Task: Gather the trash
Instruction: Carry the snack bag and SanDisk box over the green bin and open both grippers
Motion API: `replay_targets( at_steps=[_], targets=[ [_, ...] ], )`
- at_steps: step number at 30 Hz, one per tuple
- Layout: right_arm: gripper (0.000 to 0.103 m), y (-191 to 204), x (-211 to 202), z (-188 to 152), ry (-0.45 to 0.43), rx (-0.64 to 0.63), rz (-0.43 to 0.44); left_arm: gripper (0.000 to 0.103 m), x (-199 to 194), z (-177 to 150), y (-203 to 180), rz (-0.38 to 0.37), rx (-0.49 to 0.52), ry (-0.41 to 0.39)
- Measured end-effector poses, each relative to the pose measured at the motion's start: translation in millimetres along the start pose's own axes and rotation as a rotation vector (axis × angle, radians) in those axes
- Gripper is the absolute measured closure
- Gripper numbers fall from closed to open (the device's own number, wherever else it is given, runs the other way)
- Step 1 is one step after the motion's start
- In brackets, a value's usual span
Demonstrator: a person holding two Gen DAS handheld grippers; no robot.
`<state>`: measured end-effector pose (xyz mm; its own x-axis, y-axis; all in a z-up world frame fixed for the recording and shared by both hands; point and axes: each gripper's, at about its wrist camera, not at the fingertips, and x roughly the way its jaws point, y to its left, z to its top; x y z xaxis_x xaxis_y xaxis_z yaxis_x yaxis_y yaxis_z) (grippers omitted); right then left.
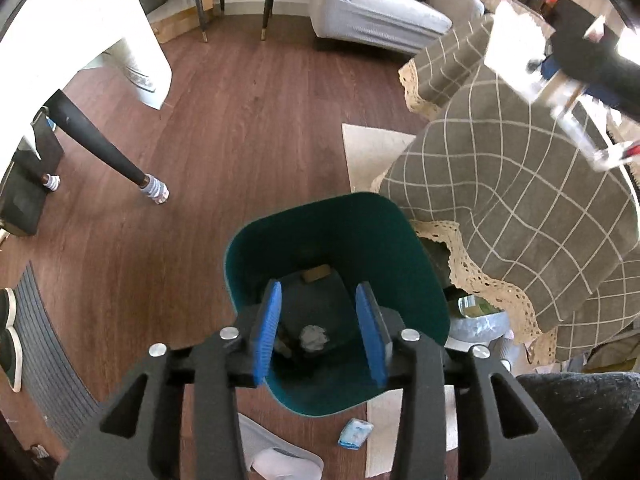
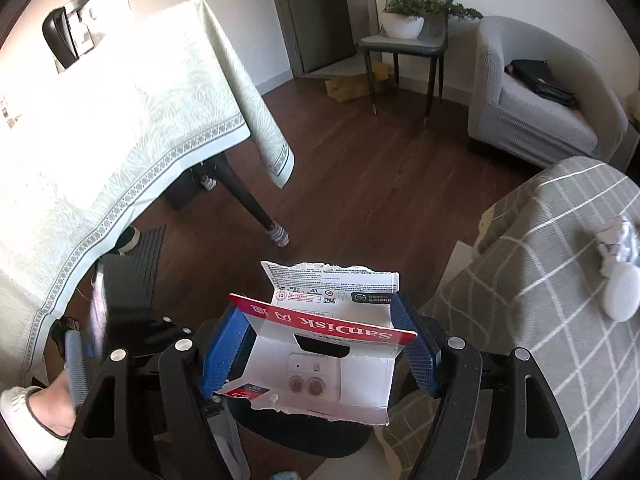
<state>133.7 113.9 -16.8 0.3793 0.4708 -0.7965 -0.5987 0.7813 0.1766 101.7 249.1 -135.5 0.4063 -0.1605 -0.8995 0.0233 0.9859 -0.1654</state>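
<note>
Left wrist view: left gripper (image 1: 320, 334) hangs over the green bin (image 1: 340, 236), jaws apart and empty, crumpled paper (image 1: 314, 337) inside. Right gripper (image 2: 320, 344) clamps a torn SanDisk package (image 2: 324, 344) above the floor.

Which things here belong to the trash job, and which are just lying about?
Job: green bin, crumpled paper inside it, torn SanDisk card package in the right hand-held gripper.
Lying about: armchair, potted plant, black bag.
</note>
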Motion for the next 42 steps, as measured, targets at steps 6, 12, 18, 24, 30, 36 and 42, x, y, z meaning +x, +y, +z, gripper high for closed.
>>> replay_targets(
  at_steps=[6,12,18,24,30,36,42],
  targets=[
    [0.030,3.7,31.4,-7.6,0.062,0.000,-0.006,0.052,-16.9,0.9,9.8,0.006,0.000,-0.034],
    [0.030,7.0,61.8,-19.8,0.132,-0.006,-0.011,0.061,-41.4,4.2,10.2,0.026,0.028,-0.095],
    [0.030,7.7,88.1,-36.6,0.201,-0.004,-0.007,0.078,-68.4,11.9,10.6,0.009,0.010,-0.184],
    [0.029,10.3,117.1,-58.0,0.281,-0.017,-0.005,0.088,-92.8,23.5,2.4,0.003,0.003,-0.261],
    [0.029,10.7,137.5,-75.4,0.340,-0.028,-0.010,0.090,-120.1,30.4,-9.0,-0.022,0.013,-0.324],
    [0.027,9.1,147.6,-96.3,0.405,-0.065,-0.030,0.090,-141.9,31.7,-23.2,-0.026,0.029,-0.381],
    [0.024,12.7,133.0,-103.2,0.406,-0.103,-0.019,0.090,-146.4,38.2,-26.3,-0.014,0.019,-0.414]
  ],
)
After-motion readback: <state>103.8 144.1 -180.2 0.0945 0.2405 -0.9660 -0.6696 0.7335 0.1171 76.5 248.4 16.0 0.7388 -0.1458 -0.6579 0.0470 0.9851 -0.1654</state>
